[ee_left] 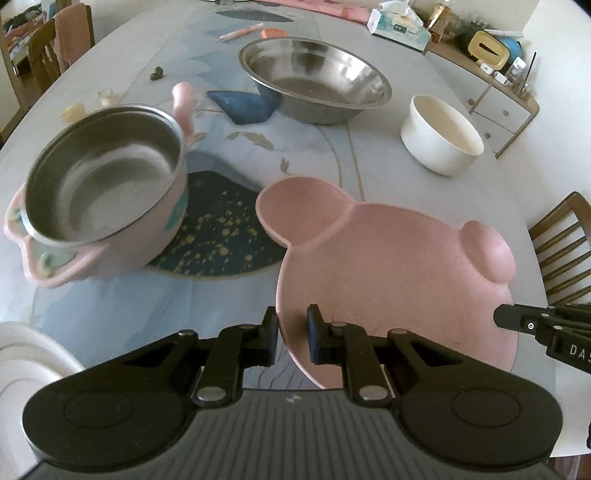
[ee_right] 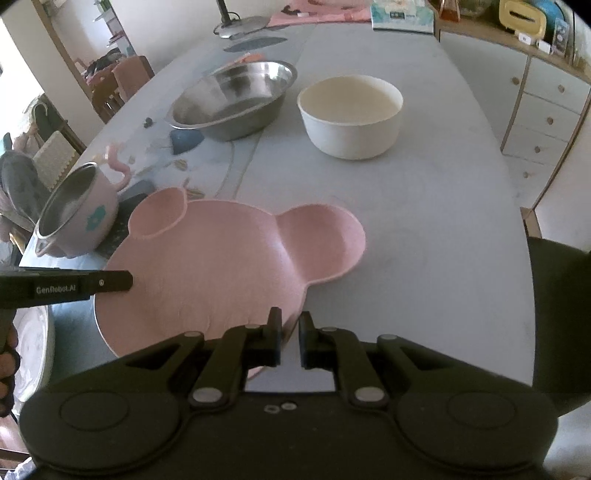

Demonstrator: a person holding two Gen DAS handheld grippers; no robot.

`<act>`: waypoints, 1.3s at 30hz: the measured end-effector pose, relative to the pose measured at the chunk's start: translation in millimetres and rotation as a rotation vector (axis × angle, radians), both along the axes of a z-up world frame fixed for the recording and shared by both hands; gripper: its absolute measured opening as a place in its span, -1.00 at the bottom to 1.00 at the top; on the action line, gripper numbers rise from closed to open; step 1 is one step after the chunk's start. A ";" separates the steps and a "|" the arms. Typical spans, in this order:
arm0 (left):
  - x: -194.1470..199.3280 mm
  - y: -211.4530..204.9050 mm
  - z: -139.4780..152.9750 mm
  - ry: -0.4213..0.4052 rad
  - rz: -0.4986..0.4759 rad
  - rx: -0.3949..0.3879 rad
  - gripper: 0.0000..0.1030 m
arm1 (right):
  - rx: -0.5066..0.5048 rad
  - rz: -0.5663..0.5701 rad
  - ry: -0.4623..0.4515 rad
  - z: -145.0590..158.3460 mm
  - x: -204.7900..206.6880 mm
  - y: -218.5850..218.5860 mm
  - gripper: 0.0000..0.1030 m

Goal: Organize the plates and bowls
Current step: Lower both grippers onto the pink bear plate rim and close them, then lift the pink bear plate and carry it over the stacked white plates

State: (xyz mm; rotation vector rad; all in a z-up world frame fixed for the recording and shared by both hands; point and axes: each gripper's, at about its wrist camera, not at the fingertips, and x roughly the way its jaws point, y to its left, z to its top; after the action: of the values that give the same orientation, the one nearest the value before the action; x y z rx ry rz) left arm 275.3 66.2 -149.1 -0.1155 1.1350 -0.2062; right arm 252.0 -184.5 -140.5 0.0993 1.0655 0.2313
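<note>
A pink bear-shaped plate (ee_left: 399, 266) with two round ears is held by both grippers above the table. My left gripper (ee_left: 292, 332) is shut on the plate's near left rim. My right gripper (ee_right: 290, 338) is shut on its near right rim (ee_right: 207, 273); its finger also shows in the left wrist view (ee_left: 517, 321). A pink steel-lined pot (ee_left: 99, 192) stands at left on a dark mat. A steel basin (ee_left: 314, 77) and a white bowl (ee_left: 441, 134) stand farther back. A white plate's edge (ee_left: 26, 354) shows at lower left.
The table (ee_right: 424, 229) has a tissue box (ee_left: 399, 26), a blue cloth piece (ee_left: 243, 105), a pen and small bits toward the far side. Wooden chairs (ee_left: 561, 243) stand at the right and far left. A drawer unit (ee_right: 546, 110) stands at right.
</note>
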 end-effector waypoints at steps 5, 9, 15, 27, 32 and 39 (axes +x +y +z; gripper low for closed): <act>-18.9 14.9 13.3 -0.009 -0.017 -0.014 -0.72 | -0.009 0.005 -0.021 13.7 -21.9 14.7 -0.82; -35.8 26.8 25.9 -0.021 -0.030 -0.019 -0.72 | -0.004 -0.007 -0.036 25.8 -38.8 25.4 -0.82; -59.0 51.0 43.4 -0.043 -0.038 -0.011 -0.72 | 0.005 -0.007 -0.060 40.6 -62.3 49.8 -0.82; -108.0 129.8 61.3 -0.078 0.021 0.001 -0.72 | 0.034 0.038 -0.095 53.2 -95.9 121.1 -0.82; -125.4 167.4 63.5 -0.088 0.064 0.017 -0.72 | 0.034 0.105 -0.101 51.9 -102.5 158.5 -0.81; -142.7 212.4 58.0 -0.083 0.136 0.035 -0.72 | 0.031 0.185 -0.096 43.5 -101.0 204.8 -0.81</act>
State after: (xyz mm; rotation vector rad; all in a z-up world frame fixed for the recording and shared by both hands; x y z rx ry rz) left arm 132.7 278.6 -91.1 -0.1508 1.0431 -0.0697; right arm 151.0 20.3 -97.0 0.0168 0.9761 0.4151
